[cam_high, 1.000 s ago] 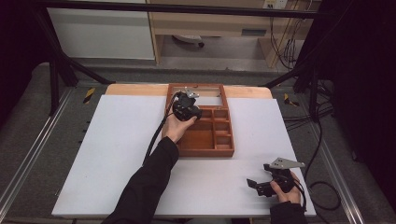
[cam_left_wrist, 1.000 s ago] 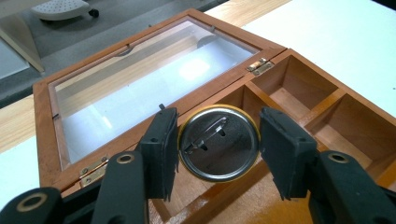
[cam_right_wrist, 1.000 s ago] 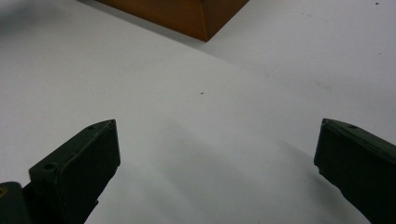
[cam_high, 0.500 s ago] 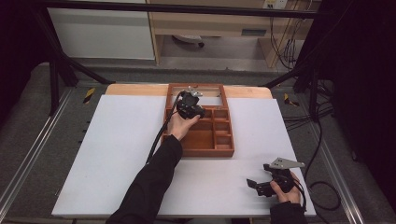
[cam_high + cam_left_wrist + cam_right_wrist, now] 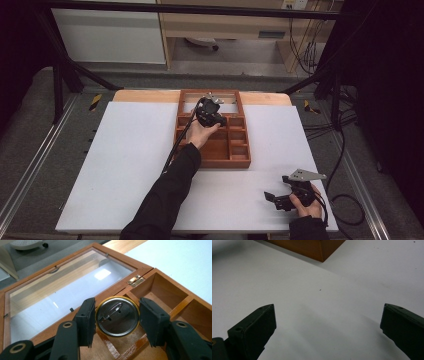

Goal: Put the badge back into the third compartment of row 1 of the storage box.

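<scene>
High view: my left gripper (image 5: 214,106) sits over the far compartments of the wooden box (image 5: 214,159), whose glazed lid (image 5: 209,95) lies folded open beyond it; my right gripper (image 5: 284,196) rests low on the white table (image 5: 120,150), well apart from the box, jaws spread. Left gripper view: one round pin badge (image 5: 117,316), back side up, silver with a gold rim and its clasp pin showing, lies between my jaws; the left pad (image 5: 86,322) touches its rim, the right pad (image 5: 153,321) stands just off it, so I cannot tell whether it is gripped. Behind the badge, a brass hinge (image 5: 135,280) and the glass lid. Right gripper view: jaws wide apart, bare table between them, box corner (image 5: 322,248) ahead.
</scene>
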{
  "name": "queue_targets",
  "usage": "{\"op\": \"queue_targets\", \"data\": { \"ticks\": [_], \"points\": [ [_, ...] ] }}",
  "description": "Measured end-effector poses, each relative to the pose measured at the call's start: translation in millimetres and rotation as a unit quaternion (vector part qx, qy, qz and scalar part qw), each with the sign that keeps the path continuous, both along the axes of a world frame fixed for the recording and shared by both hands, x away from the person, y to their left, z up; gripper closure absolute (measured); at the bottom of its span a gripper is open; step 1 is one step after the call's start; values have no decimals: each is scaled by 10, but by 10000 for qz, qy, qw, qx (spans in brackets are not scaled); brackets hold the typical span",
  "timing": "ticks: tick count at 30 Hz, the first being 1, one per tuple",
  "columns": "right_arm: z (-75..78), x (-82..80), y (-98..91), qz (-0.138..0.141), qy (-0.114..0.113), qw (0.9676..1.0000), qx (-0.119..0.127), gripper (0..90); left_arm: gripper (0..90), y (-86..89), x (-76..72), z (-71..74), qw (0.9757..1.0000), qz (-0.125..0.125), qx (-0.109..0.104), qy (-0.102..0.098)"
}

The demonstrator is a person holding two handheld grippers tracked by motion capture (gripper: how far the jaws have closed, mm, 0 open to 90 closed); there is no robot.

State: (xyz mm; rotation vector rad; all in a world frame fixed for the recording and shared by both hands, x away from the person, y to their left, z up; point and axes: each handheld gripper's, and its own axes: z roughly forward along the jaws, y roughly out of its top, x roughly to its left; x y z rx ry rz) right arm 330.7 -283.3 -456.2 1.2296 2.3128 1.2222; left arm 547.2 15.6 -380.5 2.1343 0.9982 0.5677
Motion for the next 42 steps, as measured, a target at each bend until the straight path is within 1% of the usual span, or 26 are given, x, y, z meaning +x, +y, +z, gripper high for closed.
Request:
{"op": "queue_targets", "data": {
  "ticks": [3, 8, 11, 19, 24, 27, 34, 36, 37, 42],
  "points": [
    [3, -1, -3, -11, 8, 10000, 4, 9, 477, -6, 20, -30, 10000, 24, -12, 34],
    [4, -4, -5, -7, 18, 10000, 24, 9, 477, -28, 33, -62, 10000, -22, 21, 64],
    [5, -2, -8, -6, -6, 10000, 25, 9, 477, -46, 35, -79, 10000, -16, -7, 65],
    [2, 0, -5, -4, 3, 10000, 23, 9, 477, -78, 47, -133, 9999, -68, 36, 138],
    [2, 1, -10, 2, -8, 10000, 23, 9, 477, -96, 50, -169, 9998, -92, 4, 187],
    [1, 0, -6, -3, 2, 10000, 15, 9, 477, -107, 48, -181, 9997, -117, 35, 201],
    [0, 1, -6, 1, 10, 10000, 18, 9, 476, -102, 66, -222, 9995, -115, 65, 277],
    [1, 1, -7, 2, 8, 10000, 21, 9, 476, -102, 71, -235, 9995, -102, 31, 293],
    [0, 2, -7, 1, 6, 10000, 21, 9, 476, -102, 72, -238, 9994, -114, 62, 308],
    [-1, 1, -5, -1, 15, 10000, 22, 9, 476, -110, 71, -249, 9994, -110, 81, 306]
  ]
}}
